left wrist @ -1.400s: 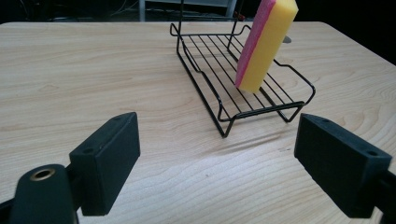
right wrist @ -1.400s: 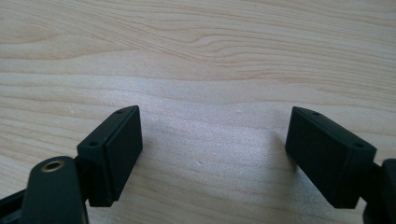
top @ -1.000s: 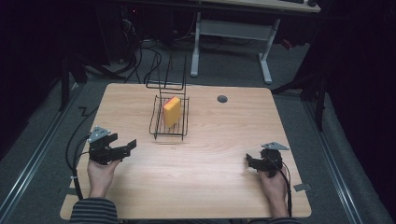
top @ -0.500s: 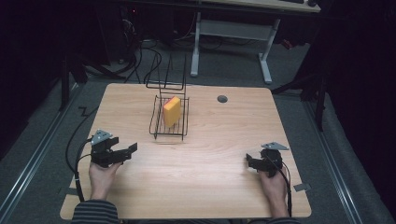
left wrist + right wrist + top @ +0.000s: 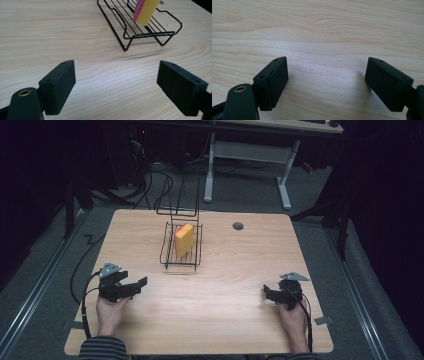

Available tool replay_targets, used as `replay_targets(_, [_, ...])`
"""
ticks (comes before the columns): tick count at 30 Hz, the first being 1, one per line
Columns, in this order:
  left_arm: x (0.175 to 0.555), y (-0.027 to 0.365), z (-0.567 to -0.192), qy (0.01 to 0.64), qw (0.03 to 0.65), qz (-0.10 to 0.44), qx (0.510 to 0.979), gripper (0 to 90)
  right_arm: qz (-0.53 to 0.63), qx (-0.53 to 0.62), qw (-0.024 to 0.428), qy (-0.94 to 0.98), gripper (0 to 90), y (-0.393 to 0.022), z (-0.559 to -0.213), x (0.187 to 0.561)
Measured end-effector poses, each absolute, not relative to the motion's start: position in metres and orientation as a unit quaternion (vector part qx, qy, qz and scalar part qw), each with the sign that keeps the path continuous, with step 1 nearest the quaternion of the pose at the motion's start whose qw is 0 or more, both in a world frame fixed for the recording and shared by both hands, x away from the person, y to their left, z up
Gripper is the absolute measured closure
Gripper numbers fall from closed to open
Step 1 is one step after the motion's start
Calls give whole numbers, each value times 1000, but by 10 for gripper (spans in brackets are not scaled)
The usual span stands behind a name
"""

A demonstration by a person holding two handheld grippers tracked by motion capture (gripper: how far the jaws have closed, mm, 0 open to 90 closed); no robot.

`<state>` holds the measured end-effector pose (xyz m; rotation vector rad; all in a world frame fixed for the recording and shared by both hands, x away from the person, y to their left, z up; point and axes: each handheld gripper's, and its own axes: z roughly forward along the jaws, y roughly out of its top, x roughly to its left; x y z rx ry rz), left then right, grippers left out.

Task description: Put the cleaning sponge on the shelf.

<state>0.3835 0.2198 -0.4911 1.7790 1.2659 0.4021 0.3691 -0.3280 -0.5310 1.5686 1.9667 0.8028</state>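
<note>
Left tool point(image 5: 134, 285) has shifted slightly toward the near left corner of the surface point(image 5: 225, 330) since a second ago; right tool point(image 5: 267, 294) unchanged near the near right corner. Both wide open, nothing between the pads. Farther back, yellow sponge point(image 5: 183, 239) stands tilted in the black wire rack point(image 5: 181, 262), toward the far edge.

High view overhead; both gripper views low over the table point(image 5: 225, 285).

Light wood table point(image 5: 225, 290), black wire rack point(image 5: 181, 255) near its far middle
</note>
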Motion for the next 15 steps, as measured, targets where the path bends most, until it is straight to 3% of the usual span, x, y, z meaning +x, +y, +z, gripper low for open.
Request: replay_targets(15, [388,217,-503,516,423,166,726,162,294,575,247,722,189,-328,-531,369])
